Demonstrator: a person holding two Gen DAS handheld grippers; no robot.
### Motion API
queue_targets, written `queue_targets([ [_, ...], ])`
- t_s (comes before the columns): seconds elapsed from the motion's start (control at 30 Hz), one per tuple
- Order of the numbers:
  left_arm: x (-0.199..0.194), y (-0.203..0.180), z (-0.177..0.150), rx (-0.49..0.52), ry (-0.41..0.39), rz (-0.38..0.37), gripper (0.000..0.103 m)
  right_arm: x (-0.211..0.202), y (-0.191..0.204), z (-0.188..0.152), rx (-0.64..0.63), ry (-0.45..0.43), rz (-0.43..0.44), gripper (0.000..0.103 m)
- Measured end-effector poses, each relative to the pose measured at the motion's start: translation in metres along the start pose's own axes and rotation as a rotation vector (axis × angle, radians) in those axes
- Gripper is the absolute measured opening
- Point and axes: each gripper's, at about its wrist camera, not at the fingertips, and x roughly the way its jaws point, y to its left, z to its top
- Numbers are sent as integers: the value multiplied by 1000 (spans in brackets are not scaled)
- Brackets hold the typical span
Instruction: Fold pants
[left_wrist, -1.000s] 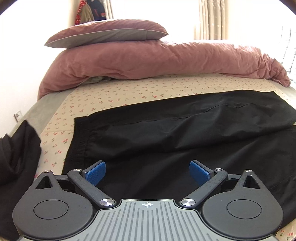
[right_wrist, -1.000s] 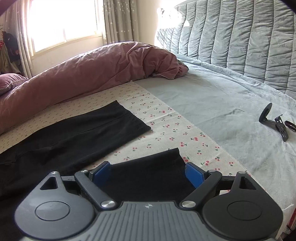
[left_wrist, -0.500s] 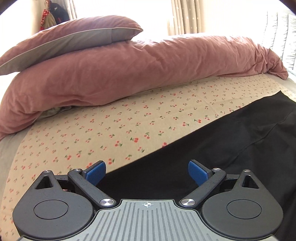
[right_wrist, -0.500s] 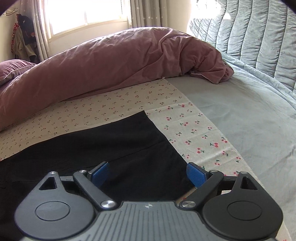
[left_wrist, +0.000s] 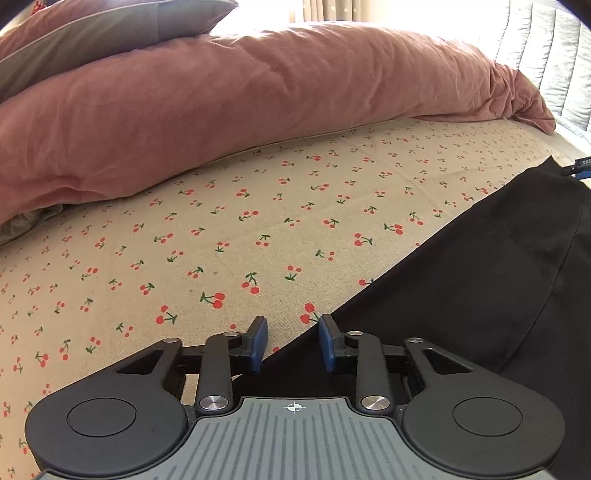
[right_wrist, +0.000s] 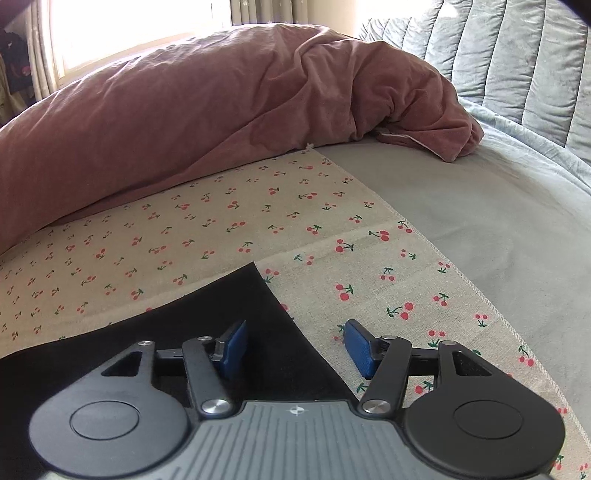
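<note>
Black pants (left_wrist: 480, 280) lie flat on a cherry-print cloth (left_wrist: 229, 236) spread over the bed, in front of a rolled dusty-pink duvet (left_wrist: 258, 103). Left tool (left_wrist: 293, 341): its jaws are closing, with a narrow gap left between the blue pads (left_wrist: 260, 341); the far edge of the pants runs between them, and the pads do not yet press on the fabric. Right tool (right_wrist: 295, 345): its jaws are closing at about half width, straddling the end hem near the far corner of the pants (right_wrist: 207, 325); one pad lies over black fabric, the other over the cloth (right_wrist: 369, 280). A grey sheet (right_wrist: 498, 229) and a quilted grey headboard (right_wrist: 517, 55) lie beyond.
</note>
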Motion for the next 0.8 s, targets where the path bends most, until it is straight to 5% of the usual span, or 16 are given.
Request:
queue_targets([
  [0.03,-1,0,0,-2,2,-13,14,0,2,-2,-2,-17,6,30],
  [0.13,-3,-7,-1,31,8,-26,4,-2,10,-4,-39,-42,47,3],
  [0.47,-11,-11,4,-24,-139,28,0,-14,8,9,-20,-188,30,1],
  [0.57,6,-15,3,-34,-85,62,3,-2,9,10,-13,-145,-1,6],
  [0.6,10,-18,2,-26,-68,87,7,0,10,9,-11,-125,-21,14],
  [0.63,9,-21,2,-15,-79,110,10,0,10,8,-6,-118,-39,34],
  [0.7,1,-27,5,-15,-87,140,16,-11,6,3,6,-137,-44,51],
  [0.8,-20,-42,4,-21,-110,136,36,-33,14,-4,-56,-141,4,51],
])
